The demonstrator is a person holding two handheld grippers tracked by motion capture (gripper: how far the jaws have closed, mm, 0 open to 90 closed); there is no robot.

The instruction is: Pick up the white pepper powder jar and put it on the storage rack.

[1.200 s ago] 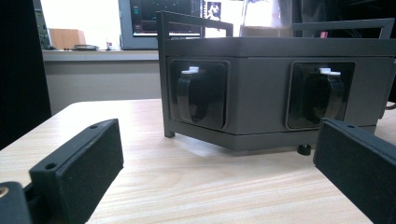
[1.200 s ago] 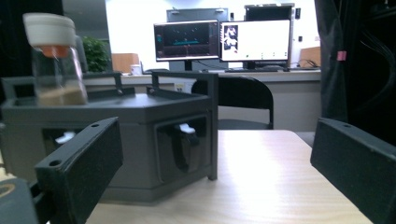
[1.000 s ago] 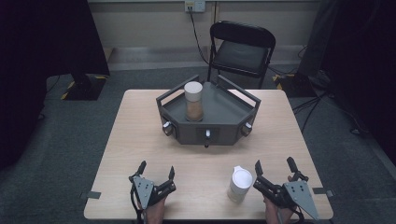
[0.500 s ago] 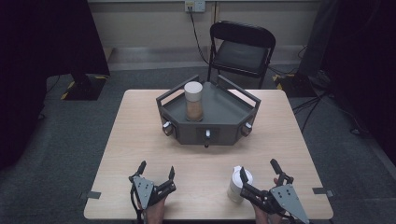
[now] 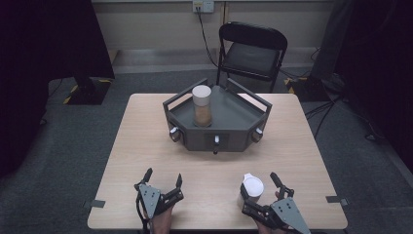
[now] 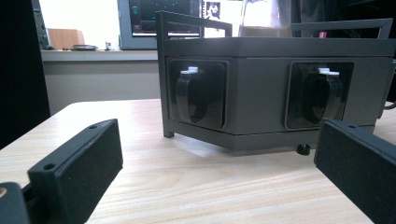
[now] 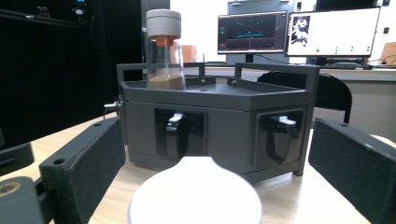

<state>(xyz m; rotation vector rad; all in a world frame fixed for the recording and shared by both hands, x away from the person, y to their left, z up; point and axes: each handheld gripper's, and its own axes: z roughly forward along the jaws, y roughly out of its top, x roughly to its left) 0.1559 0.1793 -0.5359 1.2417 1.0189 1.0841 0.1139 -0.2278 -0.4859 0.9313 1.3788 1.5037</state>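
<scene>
On the pale wooden table [image 5: 146,141], near the person's edge at the right, stands a small white cup [image 5: 252,190] with a lipped lid, upright, between the spread jaws of the right hand-held gripper [image 5: 265,187], which are not touching it. Closing off-centre would likely shove or tip the light cup; squeezing hard could crush its thin wall. Farther off, the dark tray [image 5: 258,105] carries a clear jar [image 5: 201,106] holding brown contents. Also resting open is the left hand-held gripper [image 5: 163,178], holding nothing.

Grey carpet floor [image 5: 73,146], black folding chair [image 5: 253,51] behind wooden table [image 5: 146,146], beige wall [image 5: 146,19]
</scene>
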